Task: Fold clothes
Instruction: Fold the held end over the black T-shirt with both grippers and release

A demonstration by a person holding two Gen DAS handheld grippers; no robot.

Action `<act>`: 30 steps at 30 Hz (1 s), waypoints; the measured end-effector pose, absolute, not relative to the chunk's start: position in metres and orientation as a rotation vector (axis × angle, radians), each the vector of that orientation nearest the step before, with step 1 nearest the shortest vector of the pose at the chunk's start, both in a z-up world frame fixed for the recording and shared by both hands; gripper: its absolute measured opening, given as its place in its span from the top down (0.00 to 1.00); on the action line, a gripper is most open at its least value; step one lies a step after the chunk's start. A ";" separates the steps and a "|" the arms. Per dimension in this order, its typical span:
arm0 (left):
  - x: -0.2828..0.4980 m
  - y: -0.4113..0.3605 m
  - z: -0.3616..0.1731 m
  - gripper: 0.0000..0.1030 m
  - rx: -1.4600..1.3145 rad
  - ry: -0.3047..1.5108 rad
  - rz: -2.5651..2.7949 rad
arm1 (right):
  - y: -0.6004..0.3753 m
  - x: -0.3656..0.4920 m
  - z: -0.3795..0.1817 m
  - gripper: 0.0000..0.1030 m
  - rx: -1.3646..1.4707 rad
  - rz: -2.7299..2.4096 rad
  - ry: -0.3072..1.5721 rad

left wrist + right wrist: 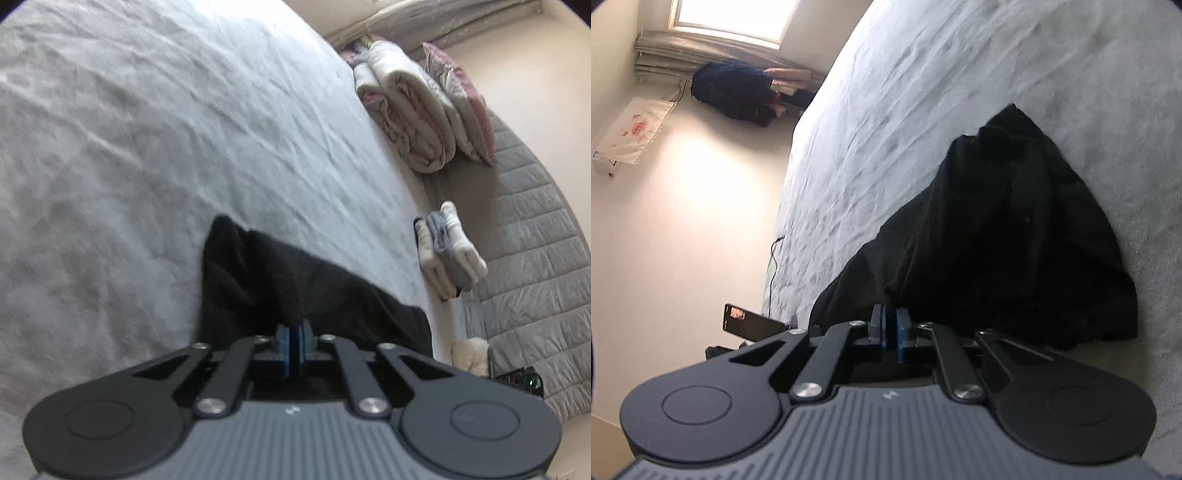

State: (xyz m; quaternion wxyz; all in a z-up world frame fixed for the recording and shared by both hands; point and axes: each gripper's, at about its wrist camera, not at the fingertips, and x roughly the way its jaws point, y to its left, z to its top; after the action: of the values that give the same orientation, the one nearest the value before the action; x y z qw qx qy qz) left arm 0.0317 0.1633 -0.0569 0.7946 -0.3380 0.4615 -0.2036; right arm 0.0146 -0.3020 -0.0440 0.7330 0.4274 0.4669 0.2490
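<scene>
Both the left gripper (295, 334) and right gripper (891, 326) had fingers clenched on the crumpled black cloth garment (1015, 229), still unfolded on the grey bed (147, 129).

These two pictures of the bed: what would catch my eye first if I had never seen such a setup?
Most striking is the black garment, a dark heap on the pale grey bedsheet. Each hand-held gripper, left and right, has its blue pads closed at the garment's near edge. Beyond the bed's far side lie a rolled quilt and a small stack of folded clothes.
</scene>
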 end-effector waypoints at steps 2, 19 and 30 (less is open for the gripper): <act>0.033 0.167 -0.058 0.96 -0.716 1.008 -0.425 | -0.299 0.015 -0.045 0.91 0.844 0.513 1.068; 0.026 0.164 -0.034 0.88 -0.581 0.766 -0.307 | -0.302 0.010 0.001 0.62 0.350 0.225 0.773; 0.049 0.120 -0.052 0.88 -0.429 0.795 -0.348 | -0.296 0.059 -0.022 0.78 0.443 0.193 0.762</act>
State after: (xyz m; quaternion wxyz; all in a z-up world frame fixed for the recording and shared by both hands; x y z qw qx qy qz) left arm 0.0486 0.1196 -0.0524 0.8852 -0.2061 0.3821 -0.1671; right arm 0.0594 -0.2959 -0.0217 0.9000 0.2140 0.3681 0.0934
